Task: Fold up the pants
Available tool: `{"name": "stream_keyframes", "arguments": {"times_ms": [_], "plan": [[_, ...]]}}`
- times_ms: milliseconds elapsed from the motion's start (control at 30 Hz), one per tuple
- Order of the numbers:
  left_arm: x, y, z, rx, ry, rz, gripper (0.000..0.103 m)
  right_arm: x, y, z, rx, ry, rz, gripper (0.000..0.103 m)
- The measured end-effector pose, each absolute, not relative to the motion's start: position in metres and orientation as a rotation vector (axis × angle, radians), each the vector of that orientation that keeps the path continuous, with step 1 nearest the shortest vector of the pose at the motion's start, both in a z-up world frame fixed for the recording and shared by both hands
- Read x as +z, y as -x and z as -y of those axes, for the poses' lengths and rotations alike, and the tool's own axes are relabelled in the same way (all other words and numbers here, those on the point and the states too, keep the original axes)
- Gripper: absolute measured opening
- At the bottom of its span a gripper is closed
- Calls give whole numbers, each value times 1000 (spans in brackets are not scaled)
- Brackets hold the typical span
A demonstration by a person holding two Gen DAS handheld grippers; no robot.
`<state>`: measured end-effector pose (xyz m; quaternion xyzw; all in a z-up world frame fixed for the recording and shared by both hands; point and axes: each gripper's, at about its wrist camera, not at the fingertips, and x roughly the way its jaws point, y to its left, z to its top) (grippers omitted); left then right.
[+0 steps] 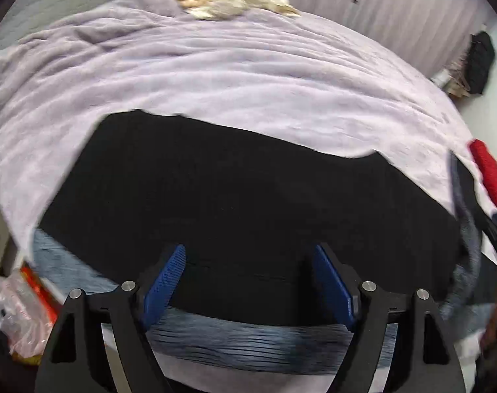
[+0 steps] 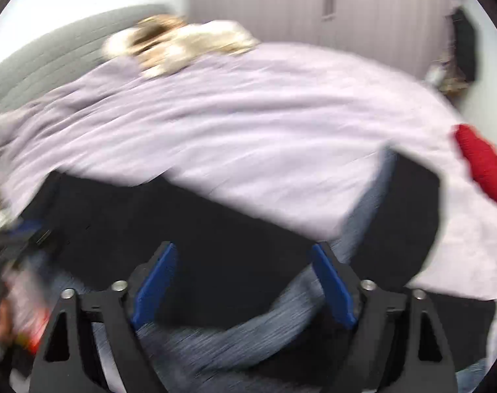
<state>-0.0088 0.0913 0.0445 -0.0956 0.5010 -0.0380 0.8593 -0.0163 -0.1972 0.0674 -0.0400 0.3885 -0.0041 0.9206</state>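
Lilac bed, black pants, both grippers' fingers spread, angled down

The blanket on the bed looks like soft, fuzzy purple cloth with wrinkles. The pants are matt black cloth, with a grey-blue ribbed inside. The left gripper has matt black plastic arms, shiny round metal bolts and blue pads with a rough, bumpy face. A red cloth looks knitted. A plastic bag is thin, shiny and crinkled.
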Motion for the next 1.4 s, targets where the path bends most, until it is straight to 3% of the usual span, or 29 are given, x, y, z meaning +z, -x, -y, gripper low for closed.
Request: {"name": "stream_keyframes", "arguments": {"times_ms": [100,233,300,367,400,433,667,867,900,967,1033,1200,1300,1400], "plan": [[44,7,-63,-114,145,-1069,80,54,-41,238,-285,82,-890,103],[40,12,-31,-126,40,-1075,80,-9,-94,284,-365,-40,-1185,103],[37,16,-20,-112,-36,-1077,80,-20,-97,294,-345,-64,-1202,100],[36,19,-14,-105,-67,-1076,81,-10,-85,300,-320,-89,-1140,63],[38,19,-14,-113,-60,-1083,81,-5,-76,307,-322,-96,-1122,16],[41,19,-15,-132,-41,-1089,81,1,-67,317,-304,-129,-1109,6],[59,23,26,-336,-28,-1087,81,69,80,356,-362,-196,-816,6],[44,28,87,-440,-146,-1131,81,48,157,384,-378,-320,-824,8],[44,29,92,-429,-167,-1121,81,43,161,394,-378,-344,-815,13],[43,30,98,-416,-199,-1117,84,41,163,407,-363,-384,-806,37],[43,26,97,-410,-179,-1132,87,41,158,418,-335,-416,-783,89],[38,22,86,-399,-145,-1149,87,49,153,436,-288,-385,-660,92],[36,23,84,-368,-168,-1153,94,34,139,462,-266,-546,-699,92],[34,22,82,-354,-137,-1170,95,31,166,482,-255,-728,-642,91]]}}
